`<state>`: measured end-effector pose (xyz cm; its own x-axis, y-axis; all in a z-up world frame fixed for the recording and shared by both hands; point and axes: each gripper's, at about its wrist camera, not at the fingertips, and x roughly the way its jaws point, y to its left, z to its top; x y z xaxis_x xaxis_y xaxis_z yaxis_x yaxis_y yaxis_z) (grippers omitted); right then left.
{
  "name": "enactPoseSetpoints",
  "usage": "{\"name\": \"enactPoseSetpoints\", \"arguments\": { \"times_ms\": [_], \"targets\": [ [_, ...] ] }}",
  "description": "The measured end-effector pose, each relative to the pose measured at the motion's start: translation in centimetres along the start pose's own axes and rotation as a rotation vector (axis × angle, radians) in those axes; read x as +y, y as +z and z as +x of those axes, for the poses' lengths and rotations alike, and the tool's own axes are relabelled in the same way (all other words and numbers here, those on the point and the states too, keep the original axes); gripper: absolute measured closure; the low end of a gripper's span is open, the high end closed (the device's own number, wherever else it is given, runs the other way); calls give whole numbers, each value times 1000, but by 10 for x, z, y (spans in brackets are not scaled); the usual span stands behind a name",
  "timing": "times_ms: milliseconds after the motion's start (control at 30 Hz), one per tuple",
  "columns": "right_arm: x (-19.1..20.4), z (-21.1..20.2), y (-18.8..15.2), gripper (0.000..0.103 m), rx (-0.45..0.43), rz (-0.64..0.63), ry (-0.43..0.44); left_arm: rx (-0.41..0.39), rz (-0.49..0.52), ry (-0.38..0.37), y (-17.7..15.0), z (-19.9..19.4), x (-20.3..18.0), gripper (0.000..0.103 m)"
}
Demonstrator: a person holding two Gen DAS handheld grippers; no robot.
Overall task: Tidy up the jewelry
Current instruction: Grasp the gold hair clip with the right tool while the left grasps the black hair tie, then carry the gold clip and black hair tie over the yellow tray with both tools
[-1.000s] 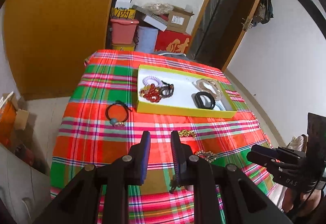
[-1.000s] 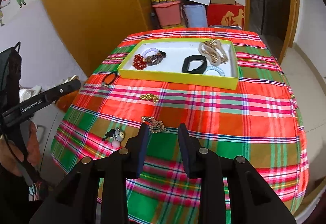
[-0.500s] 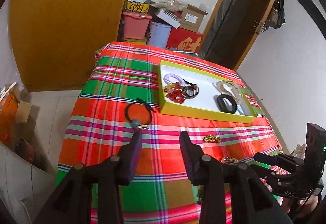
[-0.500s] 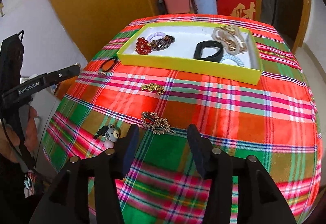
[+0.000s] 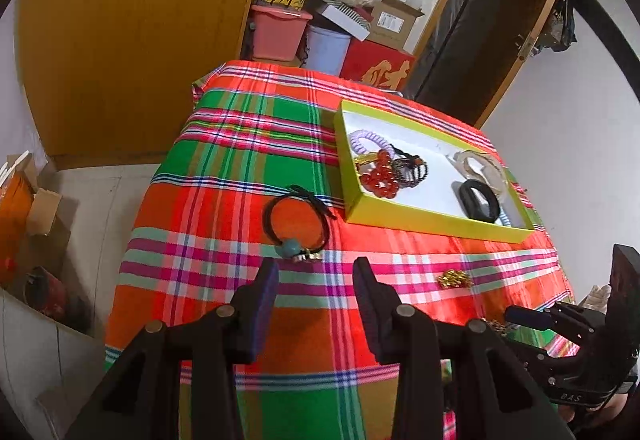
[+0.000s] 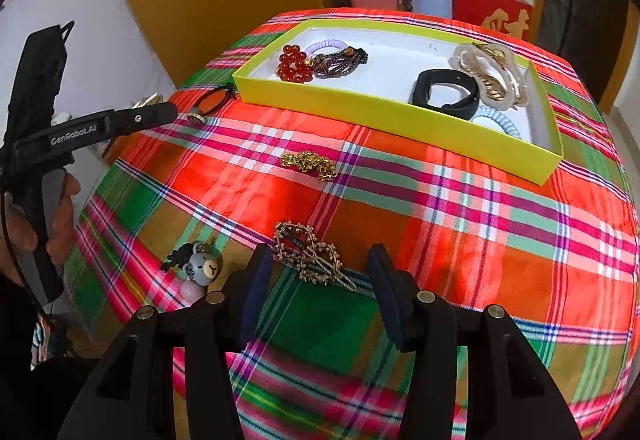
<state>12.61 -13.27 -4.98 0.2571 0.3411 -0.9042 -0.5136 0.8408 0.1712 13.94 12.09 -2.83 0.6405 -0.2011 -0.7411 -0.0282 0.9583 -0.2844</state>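
Observation:
A yellow tray (image 5: 420, 218) (image 6: 384, 112) on the plaid cloth holds a red bead bracelet (image 6: 294, 63), a dark bead bracelet (image 6: 340, 60), a black band (image 6: 446, 94), a gold hair clip (image 6: 492, 72) and coil ties. My left gripper (image 5: 315, 272) is open and empty, just short of a black cord bracelet with a teal bead (image 5: 296, 222). My right gripper (image 6: 316, 264) is open, its jaws either side of an ornate gold hair clip (image 6: 310, 258) lying on the cloth. A gold chain (image 6: 310, 162) (image 5: 454, 278) lies between clip and tray.
A bear charm hair tie (image 6: 200, 268) lies left of the right gripper. The left gripper also shows in the right wrist view (image 6: 100, 124), near the table's left edge. Boxes and bins (image 5: 320, 36) are stacked behind the table, beside a wooden wardrobe (image 5: 132, 32).
Both grippers have opened wider. The left one moved left toward the black cord bracelet. The right one moved forward and down over the ornate gold hair clip.

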Motion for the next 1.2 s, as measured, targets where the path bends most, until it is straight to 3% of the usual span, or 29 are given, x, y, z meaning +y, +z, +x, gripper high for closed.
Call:
{"name": "enactPoseSetpoints", "arguments": {
  "times_ms": [500, 567, 633, 700, 1200],
  "targets": [
    [15, 9, 0, 53, 4, -116, -86, 16, 13, 40, 7, 37, -3, 64],
    [15, 9, -1, 58, 1, -117, -92, 10, 26, 49, 6, 37, -6, 64],
    [14, 8, -1, 70, -1, -116, -98, 7, 42, 63, 5, 38, -8, 66],
    [14, 7, -1, 71, -2, -113, -100, 6, 53, 80, 3, 39, -10, 77],
    [9, -6, -7, 75, -25, -76, -99, -14, 61, 45, -4, 21, -18, 79]
  ]
}}
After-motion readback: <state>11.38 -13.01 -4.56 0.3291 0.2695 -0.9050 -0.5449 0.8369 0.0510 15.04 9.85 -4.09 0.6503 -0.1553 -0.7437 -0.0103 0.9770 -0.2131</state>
